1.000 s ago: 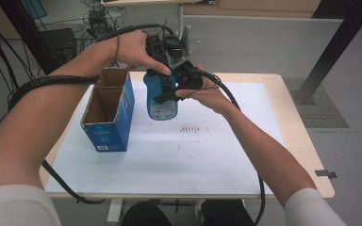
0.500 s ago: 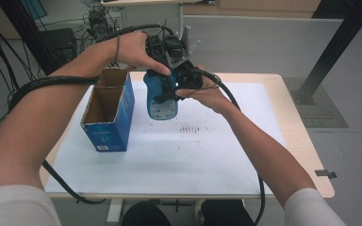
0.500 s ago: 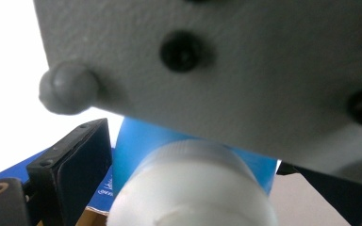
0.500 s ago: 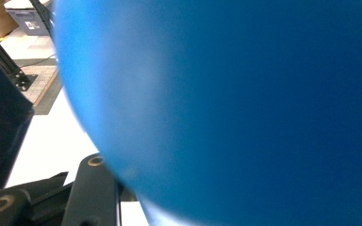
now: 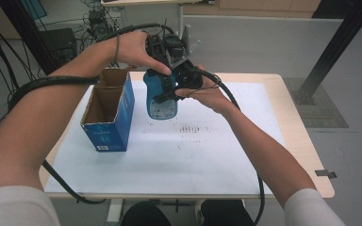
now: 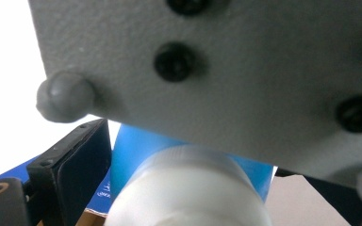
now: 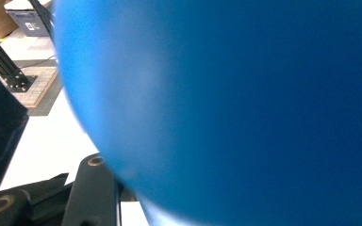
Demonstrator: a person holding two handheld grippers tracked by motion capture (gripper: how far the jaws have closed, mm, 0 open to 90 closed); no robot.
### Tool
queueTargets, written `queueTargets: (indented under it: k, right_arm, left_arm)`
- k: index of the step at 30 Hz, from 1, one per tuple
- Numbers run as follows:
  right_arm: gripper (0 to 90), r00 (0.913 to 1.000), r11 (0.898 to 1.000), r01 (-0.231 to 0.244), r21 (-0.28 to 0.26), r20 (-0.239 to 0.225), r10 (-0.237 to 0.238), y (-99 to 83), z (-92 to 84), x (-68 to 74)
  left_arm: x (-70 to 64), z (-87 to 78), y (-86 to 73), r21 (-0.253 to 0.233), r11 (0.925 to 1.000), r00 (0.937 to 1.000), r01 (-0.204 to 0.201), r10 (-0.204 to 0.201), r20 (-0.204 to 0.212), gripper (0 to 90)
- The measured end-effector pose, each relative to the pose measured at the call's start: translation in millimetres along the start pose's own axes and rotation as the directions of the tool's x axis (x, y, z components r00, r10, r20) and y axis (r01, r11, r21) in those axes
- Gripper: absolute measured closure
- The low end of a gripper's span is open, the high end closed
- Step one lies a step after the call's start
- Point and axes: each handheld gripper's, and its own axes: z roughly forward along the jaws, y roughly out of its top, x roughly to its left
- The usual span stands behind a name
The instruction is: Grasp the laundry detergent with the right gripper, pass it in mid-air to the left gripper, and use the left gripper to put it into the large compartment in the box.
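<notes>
Holding a blue bottle (image 5: 160, 96) in the air between both tongs, beside an open blue box (image 5: 107, 110).

The right gripper (image 5: 172, 89) is clamped on the bottle's body; whether the left gripper (image 5: 162, 49) is apart or together at the white cap (image 6: 188, 188) cannot be told. Keep the body steady and upright — work the cap squarely. Label print is too small to read.

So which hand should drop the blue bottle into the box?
Probably the right. Its tool grips the bottle by the body, beside the open box. The left tool sits up at the bottle's cap.
</notes>
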Motion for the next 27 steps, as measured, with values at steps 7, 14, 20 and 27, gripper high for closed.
queueTargets:
  k: [7,14,20,27]
  right_arm:
    - [44.1,1.0,1.0,0.002,0.003,-0.001,-0.002,0.4,1.0,-0.3]
    - [44.1,1.0,1.0,0.002,0.0,-0.005,-0.002,1.6,2.1,-0.3]
    - [44.1,1.0,1.0,0.004,0.002,-0.004,-0.004,1.9,2.2,-0.3]
    - [44.0,1.0,1.0,0.003,-0.001,-0.003,-0.003,2.7,2.0,-0.1]
  left_arm:
    - [0.3,-0.9,-1.1,-0.006,1.0,1.0,0.002,-0.002,0.003,5.4]
    - [0.5,-0.9,-1.5,-0.002,1.0,1.0,-0.001,0.001,-0.001,5.5]
    - [0.0,-0.9,-2.5,-0.006,1.0,1.0,0.004,-0.004,-0.002,5.6]
    - [-0.2,-2.1,-2.4,-0.002,1.0,1.0,-0.001,0.001,-0.002,5.6]
